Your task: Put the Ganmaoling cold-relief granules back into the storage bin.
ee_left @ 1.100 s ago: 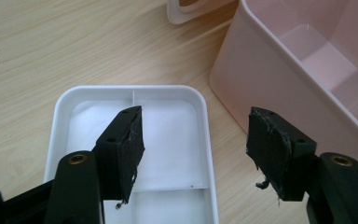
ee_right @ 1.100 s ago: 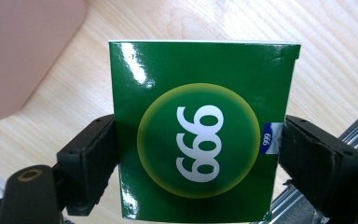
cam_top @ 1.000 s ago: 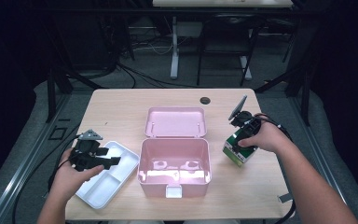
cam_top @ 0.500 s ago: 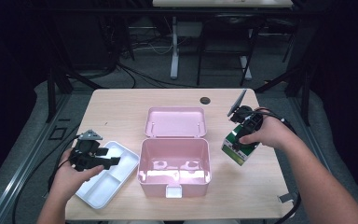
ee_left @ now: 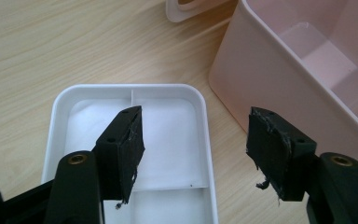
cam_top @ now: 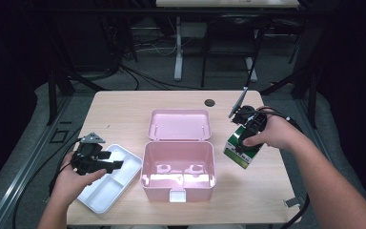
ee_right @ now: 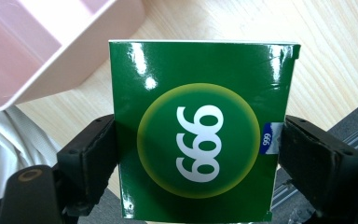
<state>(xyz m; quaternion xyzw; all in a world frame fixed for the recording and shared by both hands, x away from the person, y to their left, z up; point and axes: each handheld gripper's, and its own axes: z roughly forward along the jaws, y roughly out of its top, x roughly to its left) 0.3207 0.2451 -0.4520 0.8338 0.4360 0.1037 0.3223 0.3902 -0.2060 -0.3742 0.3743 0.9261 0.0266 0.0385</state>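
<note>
An open pink box (cam_top: 178,167) stands mid-table with its lid (cam_top: 180,125) lying flat behind it. My right gripper (cam_top: 242,140) is shut on a green box marked 999 (cam_top: 240,150), held just right of the pink box; in the right gripper view both jaws press the sides of the green box (ee_right: 198,130), with the pink box's corner (ee_right: 51,51) at the upper left. My left gripper (cam_top: 114,164) is open over a white divided tray (cam_top: 109,179) at the front left. In the left gripper view the tray (ee_left: 130,140) lies between the spread jaws, and the pink box wall (ee_left: 279,79) is to the right.
A dark round grommet (cam_top: 209,102) sits near the table's far edge. Cables trail off both sides of the table. Desk legs and wires stand on the floor beyond. Bare wood shows at the back left of the table (cam_top: 119,114).
My right gripper has lifted the green box slightly and carried it a little left, toward the pink box. The left gripper has stayed over the tray.
</note>
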